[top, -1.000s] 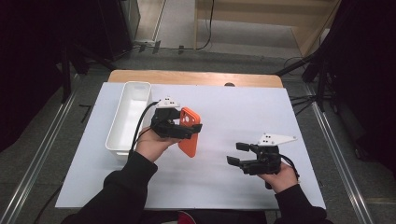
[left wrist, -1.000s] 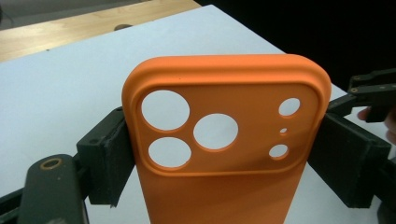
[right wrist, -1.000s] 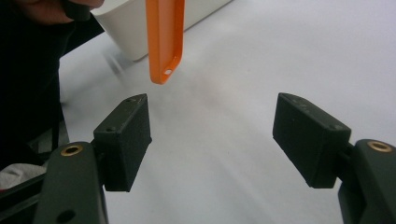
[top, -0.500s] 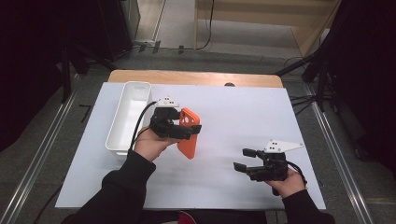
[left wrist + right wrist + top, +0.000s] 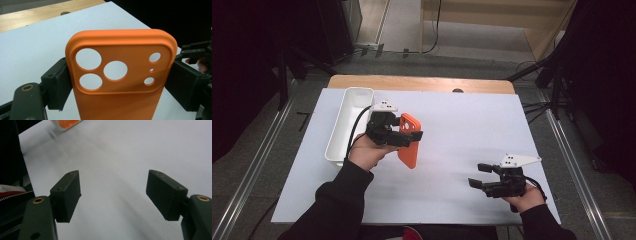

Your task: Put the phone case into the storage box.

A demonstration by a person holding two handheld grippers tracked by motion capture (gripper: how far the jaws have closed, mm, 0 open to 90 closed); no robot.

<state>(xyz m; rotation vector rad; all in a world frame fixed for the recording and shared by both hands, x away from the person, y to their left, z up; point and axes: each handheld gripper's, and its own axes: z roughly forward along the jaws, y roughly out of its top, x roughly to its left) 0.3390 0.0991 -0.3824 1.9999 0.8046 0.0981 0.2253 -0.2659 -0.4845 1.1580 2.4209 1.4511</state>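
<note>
An orange phone case [image 5: 409,141] with camera cut-outs is clamped across its width by my left gripper [image 5: 404,136], held above the white table [image 5: 462,125] left of centre. In the left gripper view the case [image 5: 120,75] stands between both black pads [image 5: 58,86], which press on its two long edges. My right gripper [image 5: 481,176] hovers low over the table near the front right, jaws pointing left and standing wide apart. In the right gripper view the gripper [image 5: 113,192] has nothing between its pads, with the orange case [image 5: 67,123] blurred at the top edge.
A long white tray [image 5: 347,125] lies along the table's left side, just left of my left hand. A wooden strip [image 5: 422,82] runs along the table's far edge. Metal rails [image 5: 257,165] flank the table on the floor.
My right gripper has drifted right and toward the near edge of the table, slightly lower. The left gripper and the orange case have stayed in place.
</note>
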